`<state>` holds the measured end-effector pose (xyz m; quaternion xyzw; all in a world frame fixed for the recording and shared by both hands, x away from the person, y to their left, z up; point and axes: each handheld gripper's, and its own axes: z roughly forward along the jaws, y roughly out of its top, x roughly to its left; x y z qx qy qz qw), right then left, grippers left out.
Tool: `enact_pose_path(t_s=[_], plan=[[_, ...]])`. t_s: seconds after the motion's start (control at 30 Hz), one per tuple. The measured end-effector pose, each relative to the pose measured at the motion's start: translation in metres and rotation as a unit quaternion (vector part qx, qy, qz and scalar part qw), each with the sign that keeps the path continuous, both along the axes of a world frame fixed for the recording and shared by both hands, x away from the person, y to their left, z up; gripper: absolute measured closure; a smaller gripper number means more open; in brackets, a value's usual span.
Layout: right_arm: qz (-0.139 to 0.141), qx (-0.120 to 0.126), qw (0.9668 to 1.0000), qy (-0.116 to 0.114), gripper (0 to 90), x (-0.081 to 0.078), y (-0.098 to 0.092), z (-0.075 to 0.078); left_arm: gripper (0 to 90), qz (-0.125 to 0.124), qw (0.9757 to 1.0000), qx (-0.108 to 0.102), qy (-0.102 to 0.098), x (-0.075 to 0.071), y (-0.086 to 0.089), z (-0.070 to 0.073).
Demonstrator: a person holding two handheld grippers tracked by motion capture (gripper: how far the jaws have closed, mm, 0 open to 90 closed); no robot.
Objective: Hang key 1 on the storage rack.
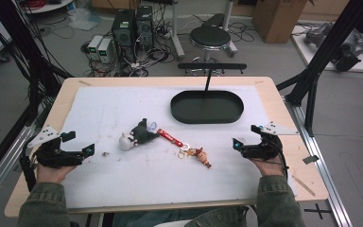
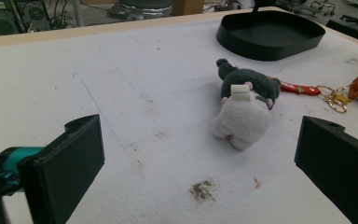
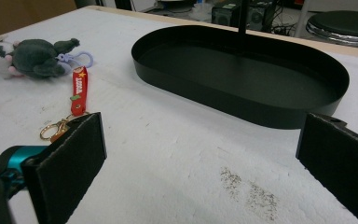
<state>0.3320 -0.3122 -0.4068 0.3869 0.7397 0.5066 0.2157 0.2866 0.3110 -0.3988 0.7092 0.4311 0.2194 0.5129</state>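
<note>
My left tongs [image 1: 90, 150] and right tongs [image 1: 236, 144] both stand spread, pinching nothing, at opposite edges of the mat. The plush [image 1: 136, 135] lies mid-mat, just ahead of my left tongs, its long axis slanting toward the tray [image 1: 207, 118]. The keychain [image 1: 199, 154] lies nearer my right. I judge the left goes for the plush.
</note>
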Motion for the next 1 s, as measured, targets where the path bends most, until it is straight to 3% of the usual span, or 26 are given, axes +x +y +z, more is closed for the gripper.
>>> enact_pose_path(t_s=[0.47,1.0], plan=[[0.003,0.013,0.9999,0.01,0.5,0.0003,-0.0003,-0.0003,1.8,0.0,1.0,0.003,0.001,-0.0005,0.0011,-0.0009],[0.006,-0.004,0.9999,0.013,0.5,0.0035,0.0053,0.0011,1.8,0.004,0.9999,0.01,0.002,-0.0001,0.001,-0.0032]])
